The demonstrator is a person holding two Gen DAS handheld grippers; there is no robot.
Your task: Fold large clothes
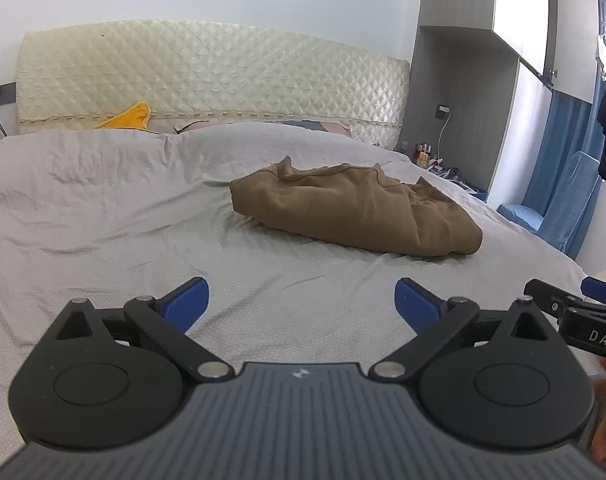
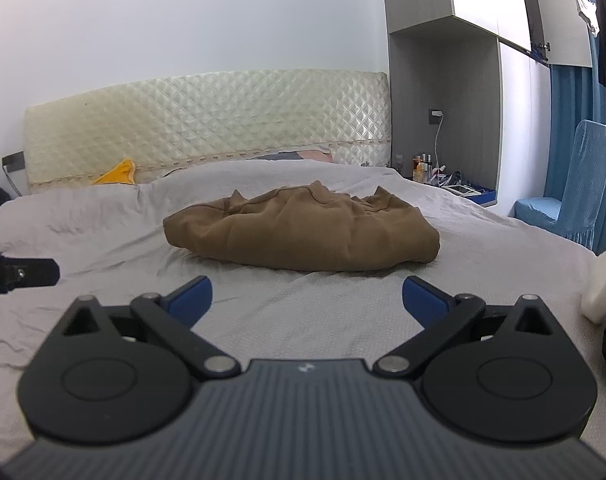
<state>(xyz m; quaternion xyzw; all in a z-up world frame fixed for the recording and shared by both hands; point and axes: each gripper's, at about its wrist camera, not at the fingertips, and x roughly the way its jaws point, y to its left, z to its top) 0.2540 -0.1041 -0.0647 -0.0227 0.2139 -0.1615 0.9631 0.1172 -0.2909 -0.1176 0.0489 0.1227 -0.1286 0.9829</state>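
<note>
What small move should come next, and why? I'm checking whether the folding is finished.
Probably none on the garment: the brown garment lies on the grey bedsheet as a compact though lumpy bundle. The left gripper and right gripper are both open, empty and short of it. I would draw both back, or at most press the rumpled top edge flat.

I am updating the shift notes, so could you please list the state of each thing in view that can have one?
Left tongs: open, empty, apart from the garment.
Right tongs: open, empty, apart from the garment.
Brown garment: bunched in a rough bundle on the bed, untouched.
Grey bedsheet: spread over the bed, wrinkled.
Upper cabinet door: swung open.
Charger cable: plugged into the wall socket.
</note>
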